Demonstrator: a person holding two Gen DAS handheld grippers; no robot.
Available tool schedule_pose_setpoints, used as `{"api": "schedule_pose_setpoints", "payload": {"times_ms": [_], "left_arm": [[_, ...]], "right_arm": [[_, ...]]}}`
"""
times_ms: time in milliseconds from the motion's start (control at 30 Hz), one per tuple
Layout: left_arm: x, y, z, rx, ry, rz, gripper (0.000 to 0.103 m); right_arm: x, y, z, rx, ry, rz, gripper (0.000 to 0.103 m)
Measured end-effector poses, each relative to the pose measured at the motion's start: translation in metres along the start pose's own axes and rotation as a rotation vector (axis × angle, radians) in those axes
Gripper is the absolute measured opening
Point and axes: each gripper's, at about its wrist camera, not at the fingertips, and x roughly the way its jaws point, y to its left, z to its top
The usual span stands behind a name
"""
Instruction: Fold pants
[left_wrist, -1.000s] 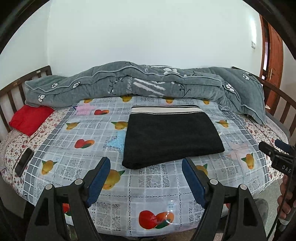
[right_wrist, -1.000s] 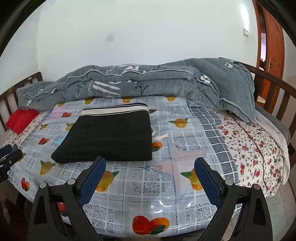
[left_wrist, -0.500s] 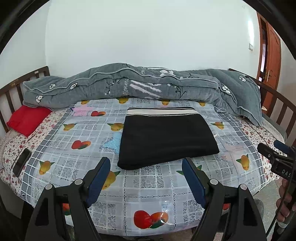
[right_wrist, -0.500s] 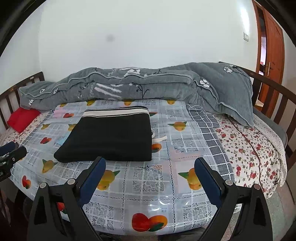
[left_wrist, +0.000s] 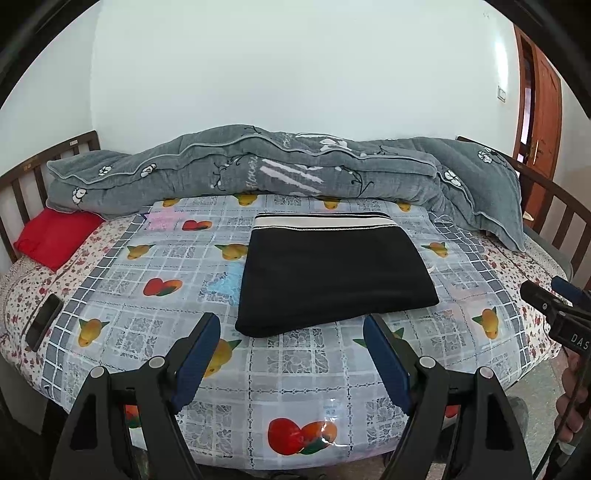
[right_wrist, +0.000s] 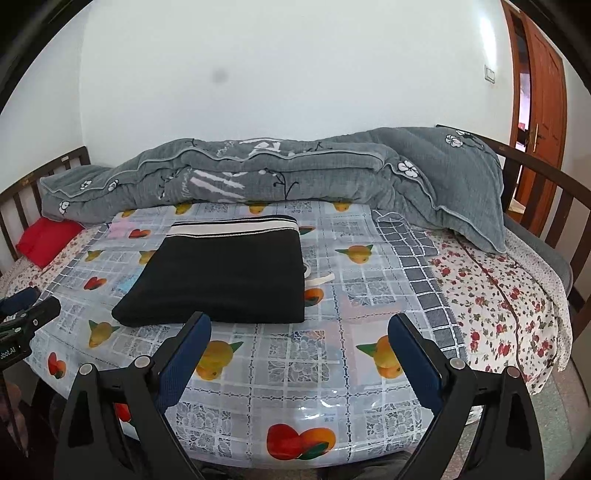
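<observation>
from the left wrist view, the left gripper (left_wrist: 291, 328) stands wide apart with nothing between its blue pads (left_wrist: 195, 358); both fingers hang over the near edge of the fruit-print cover (left_wrist: 295, 391) and touch nothing. the folded black pants (left_wrist: 332, 280) lie flat on that cover just beyond the fingertips, a little toward the right finger, with the striped waistband (left_wrist: 325, 220) at the far side. farther beyond the pants a rumpled grey quilt (left_wrist: 280, 166) runs across the back of the bed. far out past the left finger sit a red cushion (left_wrist: 55, 236) and a dark phone (left_wrist: 44, 321) near the bed's edge. the other tool shows at the frame's right edge, outside the right finger.

from the right wrist view, the right gripper (right_wrist: 299, 332) is also spread wide and empty, its pads (right_wrist: 183, 363) over the cover's near edge. the pants (right_wrist: 221, 280) lie just beyond the left finger, well apart from the right one. a white drawstring (right_wrist: 319, 280) pokes out of their right side, ahead of the gap between the fingers. beyond the right finger is a floral sheet (right_wrist: 495, 295); a wooden door (right_wrist: 543, 92) stands far off on that side.
</observation>
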Motion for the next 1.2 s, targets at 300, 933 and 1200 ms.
{"api": "schedule_pose_setpoints", "payload": {"times_ms": [300,933,1200], "left_arm": [[-0.0004,-0.0003,-0.0006,0.006,-0.001,-0.001,0.079],[-0.0005,-0.0013,-0.0024,0.008,-0.001,-0.004,0.080],[0.0000,-0.0015,-0.0025,0.011,-0.003,-0.008,0.080]], "right_arm": [[-0.0023,-0.0035,0.0013,0.008,0.001,0.002,0.095],[-0.0094,-0.0043,-0.0001,0.029,-0.011,-0.003,0.095],[-0.0096,-0.0023,0.0000,0.024,-0.012,-0.005,0.095]]}}
